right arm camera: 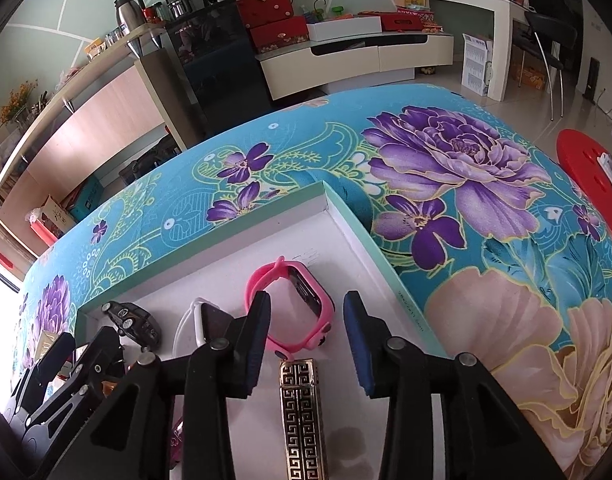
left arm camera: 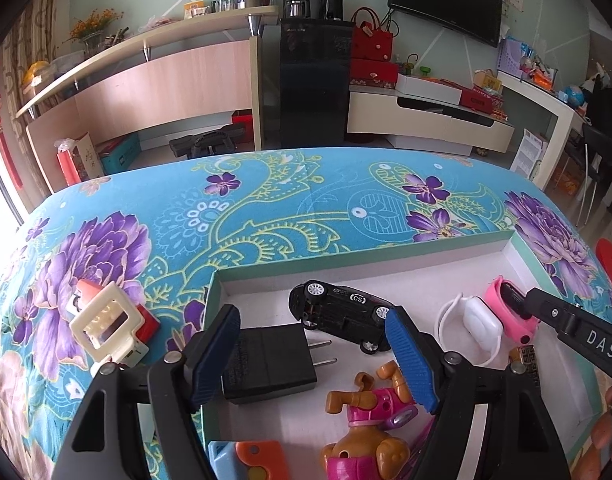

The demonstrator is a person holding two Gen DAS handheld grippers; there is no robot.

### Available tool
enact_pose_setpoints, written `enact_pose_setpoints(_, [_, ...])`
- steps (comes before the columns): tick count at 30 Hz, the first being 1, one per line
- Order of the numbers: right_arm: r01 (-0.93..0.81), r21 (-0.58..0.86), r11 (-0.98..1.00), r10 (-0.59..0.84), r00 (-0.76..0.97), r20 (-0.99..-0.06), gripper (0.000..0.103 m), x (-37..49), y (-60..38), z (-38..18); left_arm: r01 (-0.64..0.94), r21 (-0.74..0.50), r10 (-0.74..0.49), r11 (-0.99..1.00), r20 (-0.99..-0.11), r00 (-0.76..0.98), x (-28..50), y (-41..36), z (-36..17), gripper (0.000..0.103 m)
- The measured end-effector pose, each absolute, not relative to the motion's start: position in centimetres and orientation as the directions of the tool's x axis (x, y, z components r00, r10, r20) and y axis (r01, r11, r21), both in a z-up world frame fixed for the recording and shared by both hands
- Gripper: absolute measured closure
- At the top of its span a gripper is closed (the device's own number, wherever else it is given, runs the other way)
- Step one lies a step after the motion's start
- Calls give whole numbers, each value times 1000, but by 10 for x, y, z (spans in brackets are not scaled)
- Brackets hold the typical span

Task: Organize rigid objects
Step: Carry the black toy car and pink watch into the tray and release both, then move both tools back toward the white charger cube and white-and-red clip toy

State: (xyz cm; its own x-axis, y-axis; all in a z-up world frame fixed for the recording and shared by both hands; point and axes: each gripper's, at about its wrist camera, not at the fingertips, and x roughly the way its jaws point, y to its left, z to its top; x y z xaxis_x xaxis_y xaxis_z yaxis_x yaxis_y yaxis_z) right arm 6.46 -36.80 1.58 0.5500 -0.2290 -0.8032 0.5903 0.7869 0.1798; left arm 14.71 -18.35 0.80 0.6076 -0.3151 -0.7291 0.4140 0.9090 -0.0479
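A shallow white box with a pale green rim lies on the floral cloth. In it lie a black plug adapter, a black toy car, a white watch, a pink watch, a gold patterned lighter and a pink-and-brown toy dog. My left gripper is open and empty above the adapter and car. My right gripper is open and empty over the lighter and pink watch. A cream-and-red toy lies on the cloth, left of the box.
An orange and blue toy sits at the box's near left corner. The table drops off at its far edge. A red stool stands to the right. Shelves, a black cabinet and a TV stand fill the room behind.
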Motion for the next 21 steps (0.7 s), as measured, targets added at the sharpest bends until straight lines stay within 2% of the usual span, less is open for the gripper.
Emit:
enact_pose_setpoints(4, [596, 167, 786, -247, 549, -799, 49, 64, -367, 20, 406, -46, -311, 913, -721, 619, 146, -178, 12, 15])
enact_pose_setpoints(6, [601, 159, 783, -265, 554, -789, 42, 63, -367, 23, 395, -33, -296, 918, -719, 628, 147, -175, 14, 15])
enact_pose_setpoints(7, [604, 153, 782, -276, 555, -785, 33, 63, -366, 25, 387, -30, -290, 922, -716, 635, 148, -172, 16, 14])
enact_pose_setpoints(8, [606, 146, 782, -284, 555, -782, 29, 63, -366, 25, 377, -29, -284, 926, -712, 642, 148, -169, 18, 13])
enact_pose_setpoints(9, [606, 144, 782, -285, 554, -782, 29, 64, -366, 25, 367, -30, -278, 930, -710, 647, 150, -165, 19, 11])
enact_pose_setpoints(10, [604, 145, 783, -282, 554, -783, 28, 64, -366, 25, 355, -32, -272, 934, -709, 650, 151, -161, 21, 3])
enact_pose_setpoints(11, [602, 148, 785, -278, 555, -784, 28, 65, -366, 24, 343, -35, -266, 939, -707, 655, 153, -157, 22, 0])
enact_pose_setpoints(13, [598, 150, 788, -271, 554, -788, 24, 66, -365, 23, 320, -39, -253, 947, -706, 662, 155, -149, 24, 0])
enact_pose_setpoints(18, [581, 138, 802, -268, 556, -786, 22, 70, -360, 22, 262, -54, -221, 963, -714, 664, 162, -131, 24, 0])
enact_pose_setpoints(21, [568, 134, 812, -264, 563, -783, 11, 73, -355, 23, 230, -58, -198, 972, -727, 657, 166, -123, 20, 0])
